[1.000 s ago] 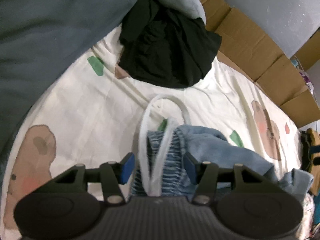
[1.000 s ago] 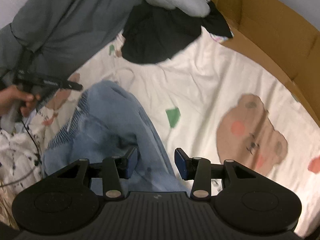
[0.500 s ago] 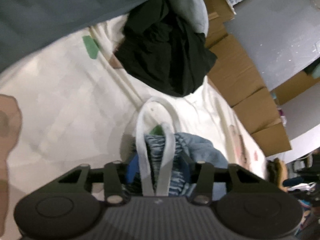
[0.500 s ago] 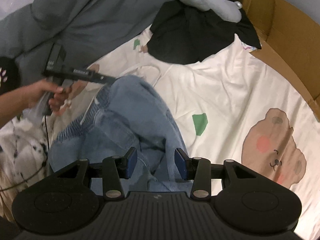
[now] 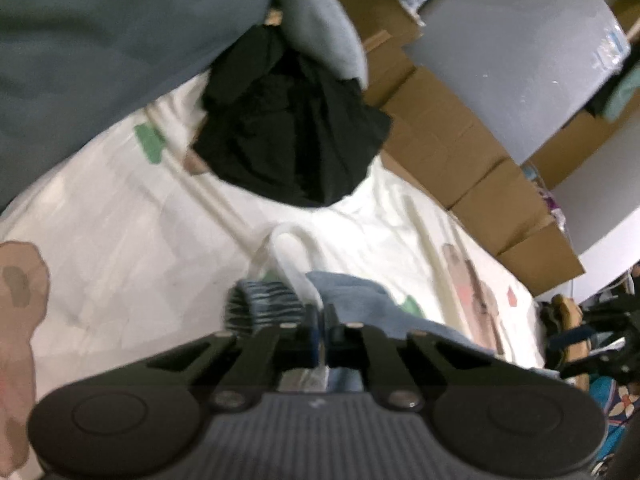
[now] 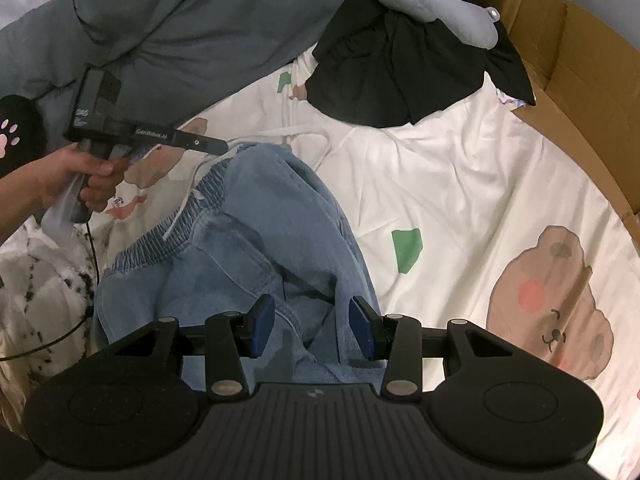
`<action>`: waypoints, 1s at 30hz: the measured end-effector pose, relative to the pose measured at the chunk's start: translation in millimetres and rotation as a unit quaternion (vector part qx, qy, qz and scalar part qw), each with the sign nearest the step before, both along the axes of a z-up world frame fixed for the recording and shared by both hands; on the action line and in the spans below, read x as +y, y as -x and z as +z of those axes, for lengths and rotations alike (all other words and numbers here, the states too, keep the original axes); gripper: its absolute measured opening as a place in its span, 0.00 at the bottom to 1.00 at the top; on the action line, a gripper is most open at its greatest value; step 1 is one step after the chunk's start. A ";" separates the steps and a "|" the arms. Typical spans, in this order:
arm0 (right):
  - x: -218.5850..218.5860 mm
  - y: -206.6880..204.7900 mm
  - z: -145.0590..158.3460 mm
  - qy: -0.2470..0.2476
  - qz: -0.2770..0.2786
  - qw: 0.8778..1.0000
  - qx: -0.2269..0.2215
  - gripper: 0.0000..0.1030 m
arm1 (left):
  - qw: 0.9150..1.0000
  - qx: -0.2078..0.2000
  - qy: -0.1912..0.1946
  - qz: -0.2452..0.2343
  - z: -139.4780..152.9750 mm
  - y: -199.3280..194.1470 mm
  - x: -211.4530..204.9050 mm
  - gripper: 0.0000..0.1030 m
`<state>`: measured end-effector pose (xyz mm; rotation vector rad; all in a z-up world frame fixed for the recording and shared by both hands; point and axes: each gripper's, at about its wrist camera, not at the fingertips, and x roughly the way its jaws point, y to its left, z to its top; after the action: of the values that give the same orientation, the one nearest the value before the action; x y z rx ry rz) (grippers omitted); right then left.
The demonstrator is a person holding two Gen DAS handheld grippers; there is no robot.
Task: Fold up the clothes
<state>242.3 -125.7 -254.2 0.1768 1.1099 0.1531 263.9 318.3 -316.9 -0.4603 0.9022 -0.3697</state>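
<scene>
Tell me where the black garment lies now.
The black garment lies at the far end of the bed sheet, beyond the denim pants, beside the cardboard boxes.

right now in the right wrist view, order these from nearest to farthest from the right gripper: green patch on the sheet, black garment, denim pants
1. Denim pants, right under the right gripper, between its open jaws.
2. Green patch, on the white sheet, ahead and to the right.
3. Black garment, far end of the sheet, by the cardboard.

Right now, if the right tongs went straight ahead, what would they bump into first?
Most likely the blue jeans. The open right tongs point straight over the bunched denim, which fills the space ahead. Depth is hard to judge, but nothing else lies in between.
</scene>
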 end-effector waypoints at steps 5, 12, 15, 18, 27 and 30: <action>-0.1 -3.0 3.2 -0.004 -0.001 1.000 -0.006 0.47 | 0.999 -0.006 -0.018 -0.033 16.2 17.1 -28.1 0.02; 0.4 -3.4 5.7 -0.001 -0.001 1.000 -0.008 0.47 | 0.994 0.025 -0.050 -0.091 17.2 50.9 -55.7 0.02; 2.2 -2.6 4.5 0.000 0.002 1.000 -0.005 0.47 | 0.989 0.046 -0.074 -0.120 9.6 63.5 -66.7 0.02; 4.1 -2.6 3.9 0.001 0.005 1.000 -0.003 0.47 | 0.983 0.062 -0.080 -0.151 3.6 75.1 -75.9 0.04; 9.0 -4.0 4.2 0.005 0.007 1.000 -0.001 0.47 | 0.991 0.054 -0.093 -0.078 19.1 73.4 -54.7 0.34; 9.9 -4.3 5.2 0.006 0.008 1.000 -0.001 0.47 | 0.993 0.036 -0.100 -0.045 24.5 59.1 -48.3 0.47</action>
<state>246.6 -115.8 -249.0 0.1569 1.1095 0.1618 204.8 270.0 -292.5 -0.2499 1.0210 -0.3429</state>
